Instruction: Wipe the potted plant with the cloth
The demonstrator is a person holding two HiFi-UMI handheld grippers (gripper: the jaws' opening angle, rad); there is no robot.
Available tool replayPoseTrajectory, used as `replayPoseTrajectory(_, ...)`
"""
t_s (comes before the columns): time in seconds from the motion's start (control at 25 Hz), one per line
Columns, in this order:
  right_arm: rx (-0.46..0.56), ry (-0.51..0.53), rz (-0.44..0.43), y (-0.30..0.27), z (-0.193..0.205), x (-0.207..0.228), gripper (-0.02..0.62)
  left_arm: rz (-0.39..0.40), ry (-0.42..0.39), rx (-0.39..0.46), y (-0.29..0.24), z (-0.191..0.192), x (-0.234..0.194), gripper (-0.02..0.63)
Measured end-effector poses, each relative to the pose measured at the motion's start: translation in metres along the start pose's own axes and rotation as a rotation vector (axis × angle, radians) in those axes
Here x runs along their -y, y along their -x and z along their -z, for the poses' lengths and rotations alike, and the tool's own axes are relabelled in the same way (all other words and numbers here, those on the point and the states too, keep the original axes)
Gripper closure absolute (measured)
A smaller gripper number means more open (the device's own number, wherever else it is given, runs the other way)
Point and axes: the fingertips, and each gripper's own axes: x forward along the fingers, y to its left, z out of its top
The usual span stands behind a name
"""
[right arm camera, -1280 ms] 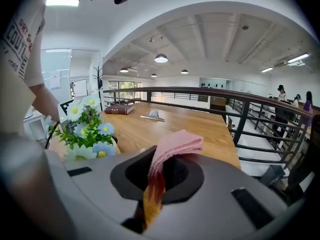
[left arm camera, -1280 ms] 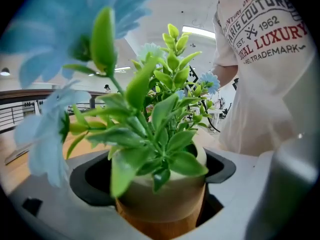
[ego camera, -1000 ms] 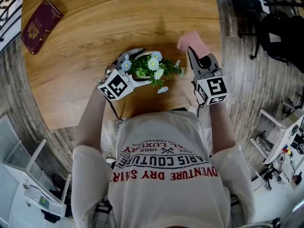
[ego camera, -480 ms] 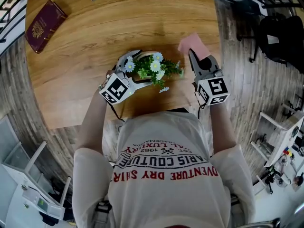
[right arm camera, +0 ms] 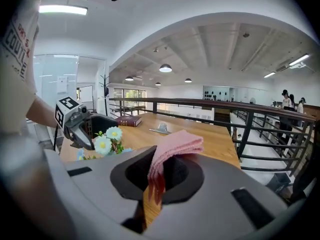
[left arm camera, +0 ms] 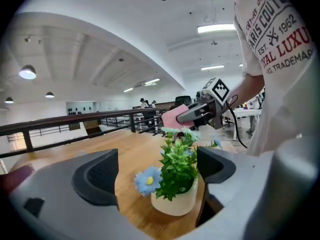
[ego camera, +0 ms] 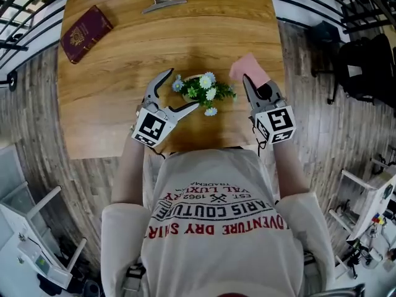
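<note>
A small potted plant (ego camera: 204, 91) with white and blue flowers in a white pot (left arm camera: 175, 203) stands near the front edge of the wooden table (ego camera: 117, 67). My left gripper (ego camera: 183, 90) is open, one jaw on each side of the plant (left arm camera: 177, 164), with a gap to the pot on both sides. My right gripper (ego camera: 248, 80) hovers just right of the plant, shut on a folded pink cloth (ego camera: 247, 67). In the right gripper view the cloth (right arm camera: 176, 146) is pinched between the jaws of my right gripper (right arm camera: 157, 176) and droops down.
A dark red booklet (ego camera: 86, 33) lies at the table's far left and a metal clip (ego camera: 162, 2) at the far edge. Black railings (right arm camera: 260, 126) run beside the table on the right. The person's torso is close against the near edge.
My left gripper has opened and drawn back to the left from the pot it was closed around. The right gripper and cloth stay beside the plant. The head view has shifted.
</note>
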Motion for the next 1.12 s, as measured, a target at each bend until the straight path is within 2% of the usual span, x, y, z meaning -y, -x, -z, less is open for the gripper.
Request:
replayPoseTrajectory(0.2, 0.061, 0.03, -0.031, 0.011, -0.022, -0.01, 0.558, -0.096, 0.024, 0.084, 0.025, -0.045, -0.004, 0.103)
replayPoseTrajectory(0.24, 0.073, 0.029, -0.032, 0.013, -0.026, -0.011, 0.558, -0.133, 0.027, 0.095, 0.031, -0.052, -0.006, 0.125)
replayPoseTrajectory(0.28, 0.087, 0.028, -0.032, 0.015, -0.03, -0.013, 0.558, -0.191, 0.038, 0.109, 0.038, -0.058, -0.012, 0.235)
replayPoseTrajectory(0.32, 0.101, 0.025, -0.031, 0.016, -0.035, -0.014, 0.558, -0.261, 0.055, 0.127, 0.046, -0.063, -0.02, 0.425)
replayPoseTrajectory(0.36, 0.115, 0.023, -0.029, 0.017, -0.04, -0.015, 0.558, -0.323, 0.076, 0.143, 0.053, -0.066, -0.029, 0.513)
replayPoseTrajectory(0.44, 0.145, 0.017, -0.025, 0.019, -0.05, -0.016, 0.558, -0.394, 0.11, 0.166, 0.064, -0.074, -0.04, 0.519)
replayPoseTrajectory(0.48, 0.161, 0.015, -0.022, 0.02, -0.056, -0.017, 0.559, -0.415, 0.114, 0.175, 0.069, -0.079, -0.044, 0.547)
replayPoseTrajectory(0.6, 0.2, 0.015, -0.009, 0.024, -0.07, -0.018, 0.558, -0.46, 0.093, 0.167, 0.078, -0.09, -0.048, 0.58)
replayPoseTrajectory(0.84, 0.259, 0.027, 0.021, 0.028, -0.09, -0.02, 0.56, -0.47, 0.13, 0.152, 0.086, -0.107, -0.052, 0.589)
replayPoseTrajectory(1.12, 0.282, 0.023, 0.022, 0.035, -0.096, -0.024, 0.56, -0.473, 0.101, 0.192, 0.09, -0.125, -0.052, 0.589)
